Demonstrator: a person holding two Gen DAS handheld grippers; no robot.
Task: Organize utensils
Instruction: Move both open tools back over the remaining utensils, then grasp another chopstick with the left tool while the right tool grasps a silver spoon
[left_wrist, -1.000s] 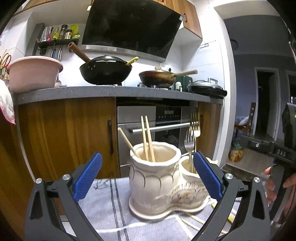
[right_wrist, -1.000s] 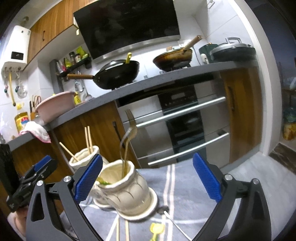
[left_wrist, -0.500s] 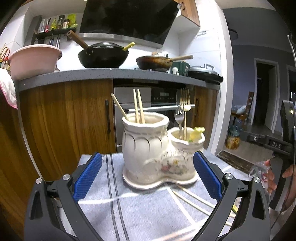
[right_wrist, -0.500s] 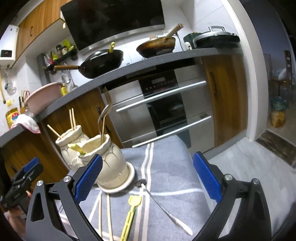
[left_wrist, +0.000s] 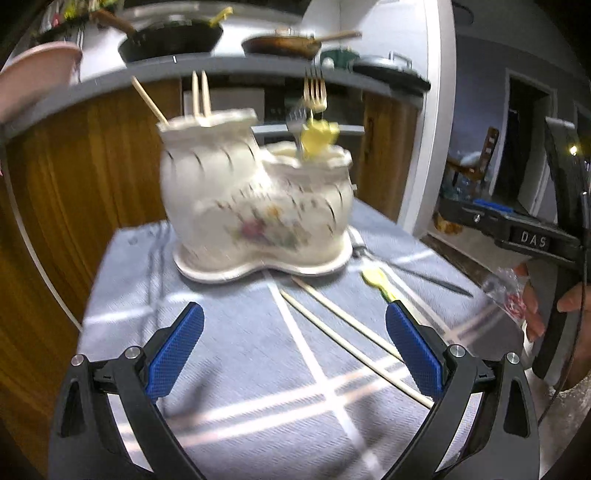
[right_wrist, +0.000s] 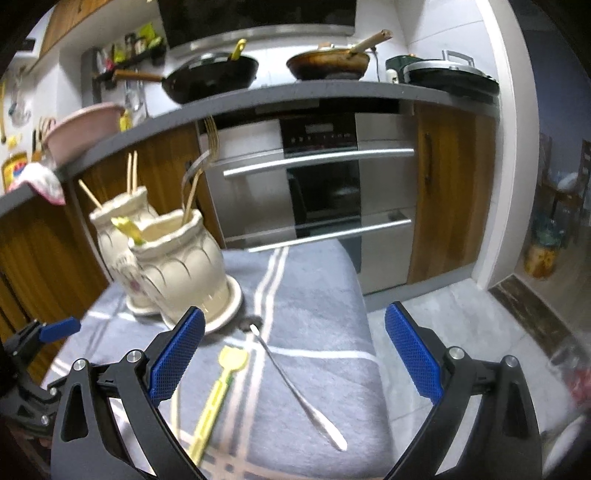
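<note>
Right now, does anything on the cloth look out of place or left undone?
Yes. Two chopsticks, a yellow utensil and a metal spoon lie loose on the grey striped cloth beside the ceramic holder, which already holds chopsticks and forks. Both grippers, left and right, are open and empty. Nothing looks spilled or broken.

Home kitchen — oven (right_wrist: 321, 177), wok (right_wrist: 212, 79)

both grippers have pulled back and risen; two loose chopsticks (left_wrist: 347, 343), yellow utensil (right_wrist: 218, 395) and spoon (right_wrist: 295, 387) now fully in view.
</note>
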